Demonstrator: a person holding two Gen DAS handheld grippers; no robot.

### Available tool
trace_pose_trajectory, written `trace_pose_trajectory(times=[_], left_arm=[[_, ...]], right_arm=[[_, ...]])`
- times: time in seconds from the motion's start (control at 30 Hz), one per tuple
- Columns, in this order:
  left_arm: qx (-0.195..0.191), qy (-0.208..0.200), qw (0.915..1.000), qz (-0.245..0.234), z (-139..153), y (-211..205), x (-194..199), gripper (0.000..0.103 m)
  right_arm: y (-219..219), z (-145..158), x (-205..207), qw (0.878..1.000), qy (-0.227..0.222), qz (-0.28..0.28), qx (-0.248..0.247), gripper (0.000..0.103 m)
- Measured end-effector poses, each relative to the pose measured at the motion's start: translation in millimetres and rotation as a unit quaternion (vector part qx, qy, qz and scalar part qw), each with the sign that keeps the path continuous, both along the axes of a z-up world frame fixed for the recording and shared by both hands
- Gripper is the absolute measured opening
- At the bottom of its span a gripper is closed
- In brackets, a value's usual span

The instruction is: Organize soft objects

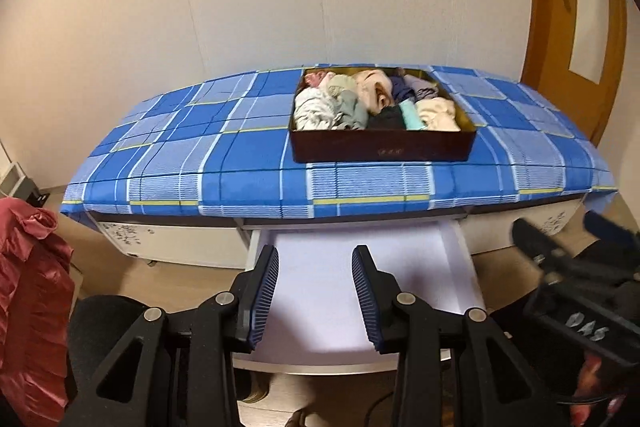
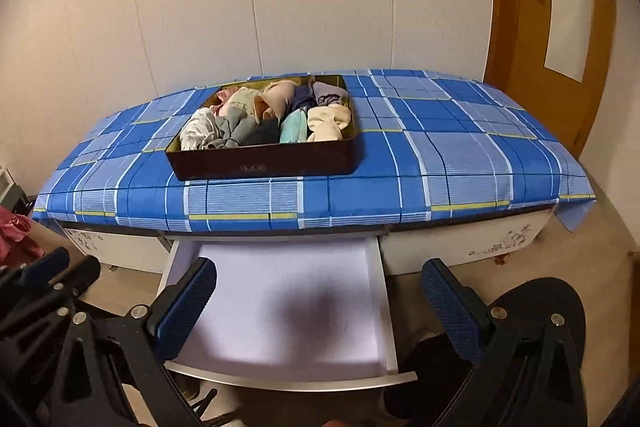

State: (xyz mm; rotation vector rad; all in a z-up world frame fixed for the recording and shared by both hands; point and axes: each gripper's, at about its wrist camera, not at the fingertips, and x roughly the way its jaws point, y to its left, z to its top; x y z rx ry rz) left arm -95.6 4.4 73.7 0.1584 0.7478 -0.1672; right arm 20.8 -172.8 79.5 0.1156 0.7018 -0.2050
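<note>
Right hand-held gripper (image 2: 320, 297): jaws wide apart, nothing between them, over open white drawer (image 2: 280, 315). Drawer interior bare, shadow across its floor. Above it, desk under blue plaid cloth (image 2: 440, 155). Dark box (image 2: 264, 163) on cloth, left of centre, packed with folded soft garments (image 2: 264, 119). Left hand-held gripper (image 2: 60, 275) at left edge, state unclear here. Wooden door (image 2: 520, 7) at right.

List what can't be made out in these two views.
- Box front label: too small and blurred in both views.
- Lower layers of clothes: hidden by the top ones and the box walls.
- Drawer back: under the checked cloth.
- Right claw: blurred, cut off in the left view.
</note>
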Motion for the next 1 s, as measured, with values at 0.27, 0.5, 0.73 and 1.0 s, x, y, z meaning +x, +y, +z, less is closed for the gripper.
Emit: trace_pose_trajectory(times=[0.27, 0.5, 0.73, 1.0], left_arm=[[-0.009, 0.004, 1.0000, 0.001, 4.8, -0.8, -1.0, 0.038], [-0.019, 0.005, 0.9998, 0.001, 5.7, 0.1, -1.3, 0.038], [-0.028, 0.020, 0.9994, -0.003, 4.2, -0.4, 0.4, 0.038], [-0.023, 0.019, 0.9995, -0.005, 4.1, -3.2, -0.6, 0.038]], right_arm=[[-2.3, 0.1, -0.6, 1.000, 0.002, -0.013, -0.002, 0.103], [-4.6, -4.2, 1.7, 1.000, 0.013, -0.010, 0.010, 0.103], [-5.2, -0.7, -0.5, 1.000, 0.004, -0.015, 0.006, 0.103], [-2.7, 0.1, -0.2, 1.000, 0.004, -0.012, 0.001, 0.103]])
